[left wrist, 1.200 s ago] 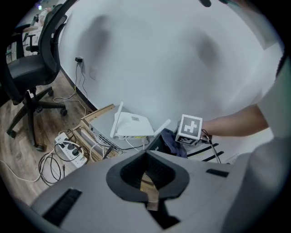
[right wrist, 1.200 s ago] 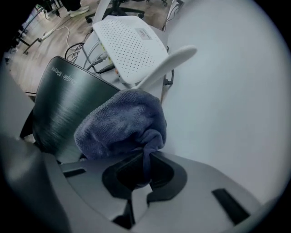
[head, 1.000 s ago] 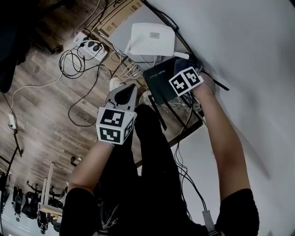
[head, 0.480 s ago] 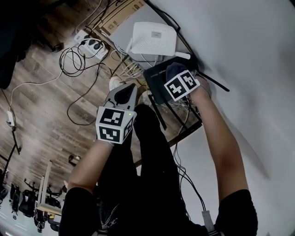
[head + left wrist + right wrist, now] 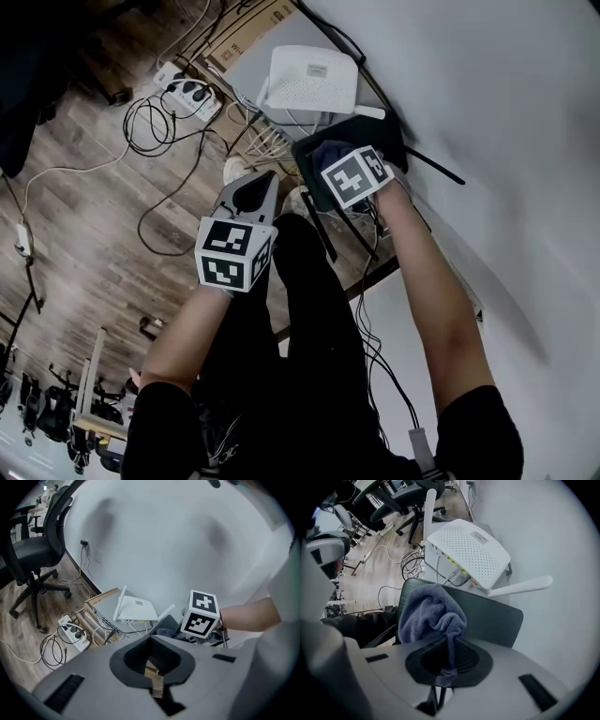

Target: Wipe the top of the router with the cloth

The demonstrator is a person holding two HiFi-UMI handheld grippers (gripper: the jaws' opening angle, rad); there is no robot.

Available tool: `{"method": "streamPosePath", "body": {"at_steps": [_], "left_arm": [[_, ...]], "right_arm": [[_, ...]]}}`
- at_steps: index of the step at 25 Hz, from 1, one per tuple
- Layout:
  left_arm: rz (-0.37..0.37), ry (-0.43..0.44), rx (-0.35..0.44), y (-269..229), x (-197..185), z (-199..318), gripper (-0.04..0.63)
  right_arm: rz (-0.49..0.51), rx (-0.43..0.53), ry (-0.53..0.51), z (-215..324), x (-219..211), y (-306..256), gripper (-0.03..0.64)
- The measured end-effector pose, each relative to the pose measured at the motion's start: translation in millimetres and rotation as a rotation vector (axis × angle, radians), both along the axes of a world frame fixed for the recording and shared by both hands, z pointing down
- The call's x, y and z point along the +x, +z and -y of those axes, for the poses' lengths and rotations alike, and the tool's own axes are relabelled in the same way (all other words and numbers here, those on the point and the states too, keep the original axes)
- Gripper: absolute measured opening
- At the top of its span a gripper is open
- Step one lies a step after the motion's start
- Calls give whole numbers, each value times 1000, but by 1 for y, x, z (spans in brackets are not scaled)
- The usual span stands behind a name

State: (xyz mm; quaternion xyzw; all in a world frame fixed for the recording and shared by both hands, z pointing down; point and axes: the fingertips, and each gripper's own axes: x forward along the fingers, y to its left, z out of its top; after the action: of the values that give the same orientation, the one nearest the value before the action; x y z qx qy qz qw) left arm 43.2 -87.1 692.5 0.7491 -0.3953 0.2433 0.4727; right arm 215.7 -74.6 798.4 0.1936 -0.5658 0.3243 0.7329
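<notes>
Left gripper (image 5: 155,672): jaws closed with nothing between them, held to the left of the work and well short of it. Right gripper (image 5: 449,665): clenched on the blue cloth (image 5: 430,613), which is bunched just ahead of its jaws and rests on the black router (image 5: 490,620). A white router (image 5: 469,550) lies beyond, against the wall (image 5: 548,531).

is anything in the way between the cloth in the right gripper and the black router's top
Nothing visible does. The right gripper is shut on the cloth, and the bunched cloth lies right on the black router, on its flat top. The white router sits beyond it, off the surface being wiped.
</notes>
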Motion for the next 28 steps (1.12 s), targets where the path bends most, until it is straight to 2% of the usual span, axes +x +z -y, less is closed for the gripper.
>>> {"method": "streamPosePath", "body": {"at_steps": [7,11,15,23,28], "left_arm": [[23,-8,16,-5,-7,-1,2],[40,-40,27,-9,-15,-2,1],[43,-75,36,-22,-21,-9,0],[29,-118,90,-62,-25,-16,0],[48,-155,142,-91,-39,-18,0]], "right_arm": [[67,6,-8,-7,-22,-2,6],[221,57,23,-3,-47,-12,6],[287,212,-55,13,-57,-37,6],[369,536,-108,44,-55,-115,5],[426,727,-65,49,-51,-177,5]]}}
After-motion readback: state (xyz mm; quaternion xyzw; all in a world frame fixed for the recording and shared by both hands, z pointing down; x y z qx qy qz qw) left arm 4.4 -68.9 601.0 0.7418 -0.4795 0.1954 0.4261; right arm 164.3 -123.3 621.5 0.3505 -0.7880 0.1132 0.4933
